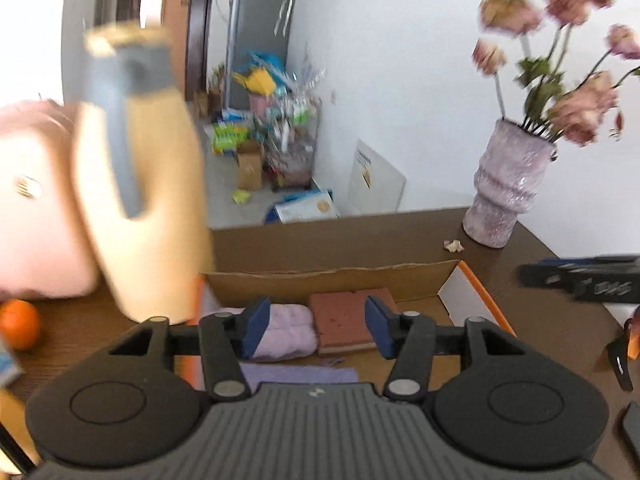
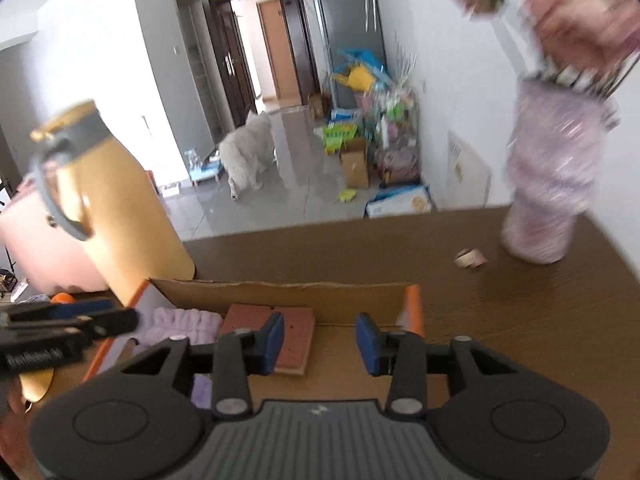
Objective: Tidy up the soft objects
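Note:
An open cardboard box [image 1: 332,278] [image 2: 280,292] with orange edges sits on the brown table. Inside lie a folded lilac towel [image 1: 286,332] [image 2: 184,326], a red-brown sponge [image 1: 346,320] [image 2: 296,334] and a flat purple cloth [image 1: 298,374] [image 2: 202,390]. My left gripper [image 1: 316,330] is open and empty, hovering over the box above towel and sponge. My right gripper [image 2: 320,344] is open and empty, above the box's right half. Each gripper shows at the edge of the other's view: the right one [image 1: 580,278], the left one [image 2: 68,328].
A tall yellow jug [image 1: 148,184] [image 2: 116,208] with a grey handle stands left of the box, a pink bag [image 1: 36,200] and an orange [image 1: 18,324] beyond it. A lilac vase of flowers [image 1: 506,184] [image 2: 552,176] stands back right, a small crumpled scrap [image 1: 453,245] [image 2: 471,258] near it.

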